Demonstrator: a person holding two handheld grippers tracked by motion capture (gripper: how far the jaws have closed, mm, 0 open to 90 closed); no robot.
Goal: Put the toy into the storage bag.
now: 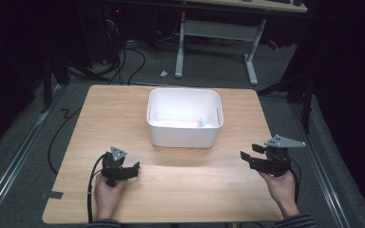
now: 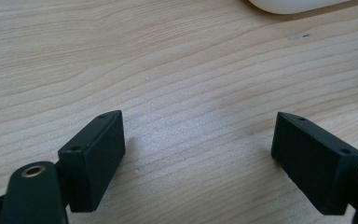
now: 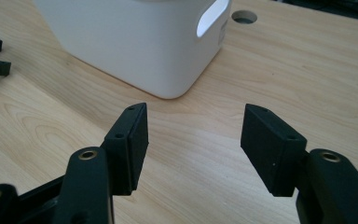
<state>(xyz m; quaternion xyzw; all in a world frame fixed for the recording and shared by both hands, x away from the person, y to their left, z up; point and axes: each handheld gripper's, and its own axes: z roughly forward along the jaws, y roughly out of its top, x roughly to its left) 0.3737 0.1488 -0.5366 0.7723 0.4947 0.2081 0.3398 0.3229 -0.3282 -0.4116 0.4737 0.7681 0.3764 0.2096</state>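
On the table (image 1: 171,175), both grippers (left (image 1: 134,167), right (image 1: 245,156)) rest fingers apart, empty, near the white bin (image 1: 184,135).

Both tools are matte black. The left tool (image 1: 134,167) and the right tool (image 1: 247,153) each carry a grey three-cornered plate on top and trail a black cable. Their blocky pads (image 3: 131,140) show small screw holes, with brass-ringed holes behind. Striped sleeve cuffs (image 1: 294,221) cover the person's wrists.

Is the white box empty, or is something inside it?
Not empty. The white box stands upright on the table, and a small colourful thing lies on its floor by the right wall. What it is, the pictures don't show.
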